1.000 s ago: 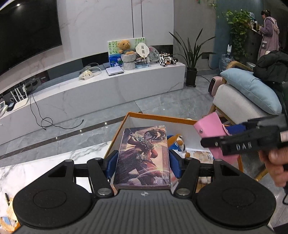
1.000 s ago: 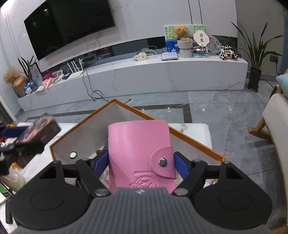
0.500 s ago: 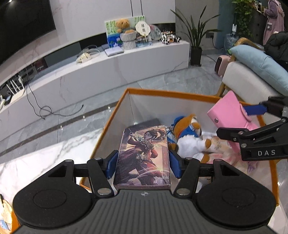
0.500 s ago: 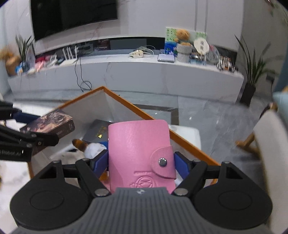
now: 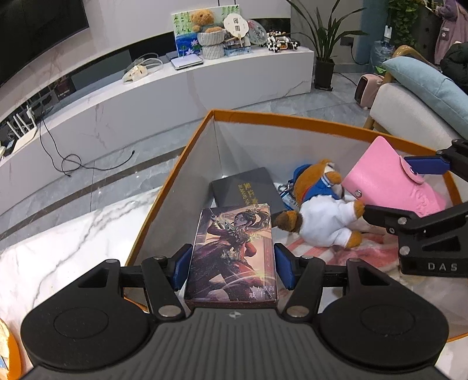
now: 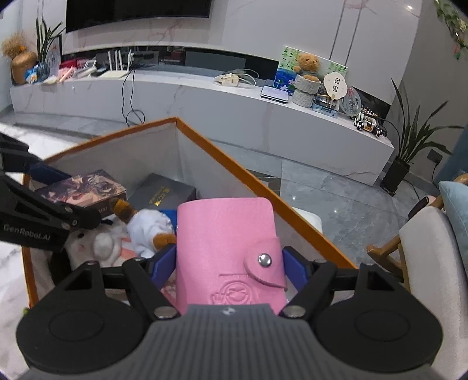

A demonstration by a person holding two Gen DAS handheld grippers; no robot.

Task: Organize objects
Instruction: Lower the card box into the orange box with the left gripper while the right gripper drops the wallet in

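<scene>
Now the left gripper (image 5: 231, 263) pinches a picture box (image 5: 232, 254) and the right gripper (image 6: 229, 269) pinches a pink wallet (image 6: 228, 251), both over the orange box (image 5: 187, 152).

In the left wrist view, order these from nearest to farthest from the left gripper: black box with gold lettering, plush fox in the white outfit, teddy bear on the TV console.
From the left gripper:
1. Plush fox, inside the orange-rimmed box, just ahead to the right.
2. Black box, lying in the far corner; close to the fox's distance, so this ranking is tentative.
3. Teddy bear, far across the room on the console.
</scene>
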